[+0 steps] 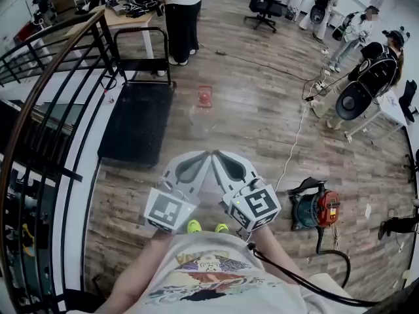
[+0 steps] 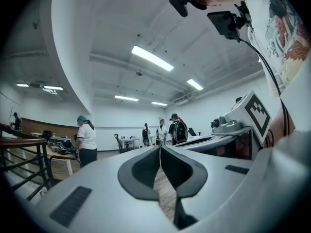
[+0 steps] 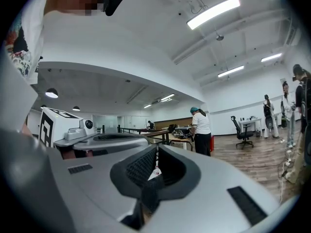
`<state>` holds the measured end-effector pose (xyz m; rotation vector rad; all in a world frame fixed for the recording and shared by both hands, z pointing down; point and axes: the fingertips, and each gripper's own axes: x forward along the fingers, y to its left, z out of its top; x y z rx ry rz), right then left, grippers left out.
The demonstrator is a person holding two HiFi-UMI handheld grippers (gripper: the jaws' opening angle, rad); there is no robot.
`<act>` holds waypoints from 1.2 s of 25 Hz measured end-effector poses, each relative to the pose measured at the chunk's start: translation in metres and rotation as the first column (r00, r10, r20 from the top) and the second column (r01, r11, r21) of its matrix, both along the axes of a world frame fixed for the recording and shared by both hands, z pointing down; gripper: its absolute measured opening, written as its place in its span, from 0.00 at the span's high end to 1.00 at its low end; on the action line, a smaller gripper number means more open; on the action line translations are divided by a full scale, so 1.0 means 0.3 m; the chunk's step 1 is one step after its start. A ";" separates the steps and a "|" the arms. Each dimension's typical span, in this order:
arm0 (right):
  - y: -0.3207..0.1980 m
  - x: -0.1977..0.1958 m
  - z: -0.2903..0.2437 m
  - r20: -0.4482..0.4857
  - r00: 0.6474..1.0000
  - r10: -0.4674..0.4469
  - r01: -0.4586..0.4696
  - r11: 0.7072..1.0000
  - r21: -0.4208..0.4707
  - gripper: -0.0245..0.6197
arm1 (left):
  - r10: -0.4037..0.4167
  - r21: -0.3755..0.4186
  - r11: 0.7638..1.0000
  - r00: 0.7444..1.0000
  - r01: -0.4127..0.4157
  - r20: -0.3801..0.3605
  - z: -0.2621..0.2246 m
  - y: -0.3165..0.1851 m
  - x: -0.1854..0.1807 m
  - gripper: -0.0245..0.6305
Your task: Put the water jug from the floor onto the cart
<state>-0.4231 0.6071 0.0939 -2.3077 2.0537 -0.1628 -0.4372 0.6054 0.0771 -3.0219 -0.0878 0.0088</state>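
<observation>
**Standing back from the jug with both grippers clenched**

A person is holding the left gripper (image 1: 204,157) and the right gripper (image 1: 217,156) close to the body, side by side and pointing level, their tips almost touching each other. In the left gripper view the left gripper (image 2: 160,152) is showing its jaws pressed together with nothing between them. In the right gripper view the right gripper (image 3: 155,155) is likewise clenched and gripping nothing.

The jug (image 1: 203,113) is standing upright on the wood floor (image 1: 262,110), ahead of both grippers and well apart from them. It is clear, with a red cap (image 1: 205,97) on top. The cart (image 1: 137,120) is sitting just beside the jug, to its left in the head view, its flat black deck carrying nothing and its handle (image 1: 141,44) rising at the far end. Jug and cart are not touching.

A dark railing (image 1: 59,77) is curving along the left side. A red and teal machine (image 1: 315,208) is resting on the floor to the right of the grippers, with a black hose trailing from it. Beyond the cart, someone in dark trousers (image 1: 181,21) is standing at a table (image 1: 124,18), and more people are gathering at the far right.
</observation>
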 end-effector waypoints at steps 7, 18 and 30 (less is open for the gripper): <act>-0.045 -0.020 0.010 -0.010 1.000 0.005 -0.005 1.000 -0.030 0.93 | -0.034 -0.008 0.999 0.999 0.034 0.006 0.003 -0.054 -0.013 0.94; -0.073 0.025 0.058 0.024 1.000 0.001 0.001 0.998 -0.070 0.92 | -0.007 -0.059 0.998 0.999 0.010 0.053 0.073 -0.079 0.027 0.94; -0.198 0.259 0.061 0.039 0.999 -0.017 0.020 0.997 -0.073 0.92 | -0.028 -0.054 0.998 0.997 0.032 0.074 0.062 -0.196 0.254 0.94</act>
